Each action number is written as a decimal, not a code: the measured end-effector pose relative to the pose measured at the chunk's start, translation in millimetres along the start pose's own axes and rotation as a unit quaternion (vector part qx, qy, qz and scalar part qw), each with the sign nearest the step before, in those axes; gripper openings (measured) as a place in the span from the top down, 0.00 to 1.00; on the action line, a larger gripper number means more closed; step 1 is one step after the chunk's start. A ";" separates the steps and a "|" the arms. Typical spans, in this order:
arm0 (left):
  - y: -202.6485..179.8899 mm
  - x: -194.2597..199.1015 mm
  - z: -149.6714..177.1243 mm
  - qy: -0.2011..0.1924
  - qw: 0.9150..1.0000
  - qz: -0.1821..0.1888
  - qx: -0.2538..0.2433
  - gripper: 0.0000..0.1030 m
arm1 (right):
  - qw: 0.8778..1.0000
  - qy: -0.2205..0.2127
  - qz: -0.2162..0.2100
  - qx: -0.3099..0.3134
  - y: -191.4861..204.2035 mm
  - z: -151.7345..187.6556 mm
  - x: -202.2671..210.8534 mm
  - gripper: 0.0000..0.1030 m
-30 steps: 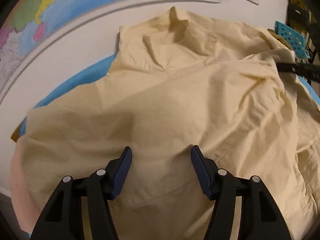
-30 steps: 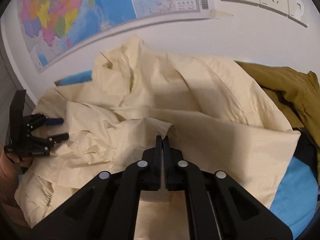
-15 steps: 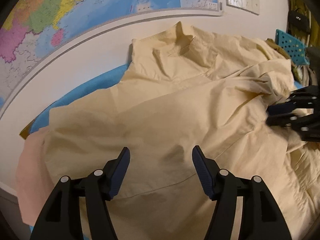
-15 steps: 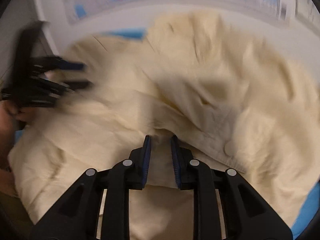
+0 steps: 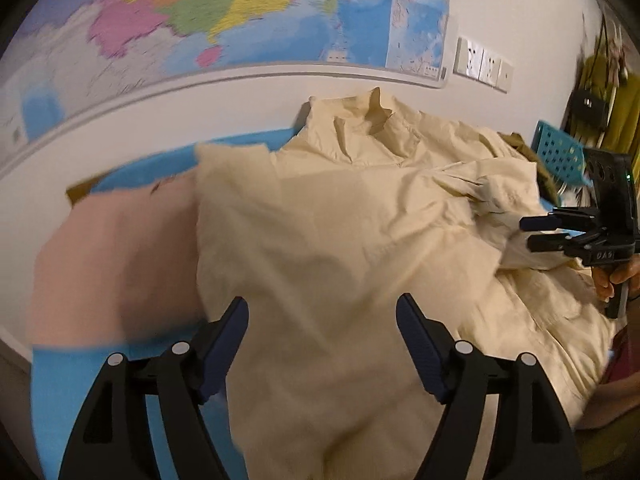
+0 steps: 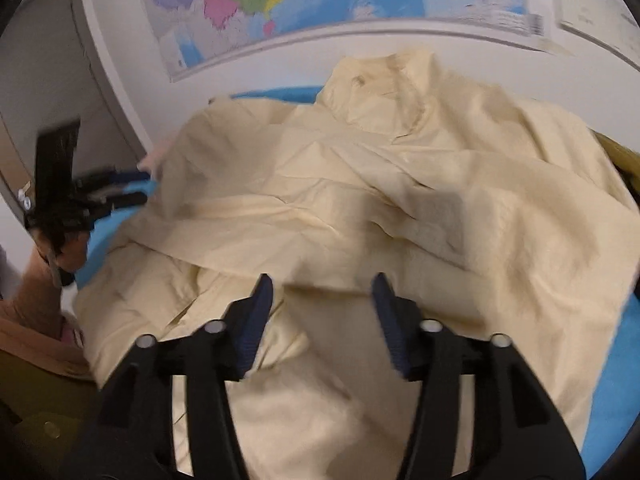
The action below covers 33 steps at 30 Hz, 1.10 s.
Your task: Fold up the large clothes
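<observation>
Left claw (image 5: 322,344): jaws spread wide, nothing between them, poised above the near edge of the garment. Right claw (image 6: 322,312): jaws likewise wide apart, gripping nothing, over the garment's rumpled lower part; in the left wrist view it appears at the far right, beside a bunched fold.

Cream shirt (image 5: 360,240): large, crumpled, spread across the blue worktop (image 5: 52,380), collar (image 5: 372,108) towards the wall. Fabric partly doubled over itself; motion blur obscures finer creases.

Pink cloth (image 5: 112,252): under the shirt's left edge.

Wall map (image 5: 240,12): above the worktop. Wall sockets (image 5: 484,66): right of the map.
</observation>
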State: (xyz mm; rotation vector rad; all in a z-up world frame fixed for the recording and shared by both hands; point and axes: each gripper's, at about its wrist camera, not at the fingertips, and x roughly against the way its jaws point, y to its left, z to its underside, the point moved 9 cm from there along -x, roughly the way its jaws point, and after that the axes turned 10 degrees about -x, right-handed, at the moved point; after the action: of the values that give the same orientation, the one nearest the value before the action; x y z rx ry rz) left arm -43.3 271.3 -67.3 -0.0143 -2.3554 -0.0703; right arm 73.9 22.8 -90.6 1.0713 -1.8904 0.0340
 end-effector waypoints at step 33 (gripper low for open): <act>-51.6 52.0 123.1 0.034 0.965 0.200 0.166 0.07 | 0.971 -0.066 -0.043 -0.228 -108.0 146.9 122.2 0.24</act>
State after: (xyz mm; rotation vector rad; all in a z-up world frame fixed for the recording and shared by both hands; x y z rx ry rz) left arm -168.7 226.1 -119.8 -0.3156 -2.2228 0.5116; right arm 21.7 -187.3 -126.3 0.8501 -1.8428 -0.5099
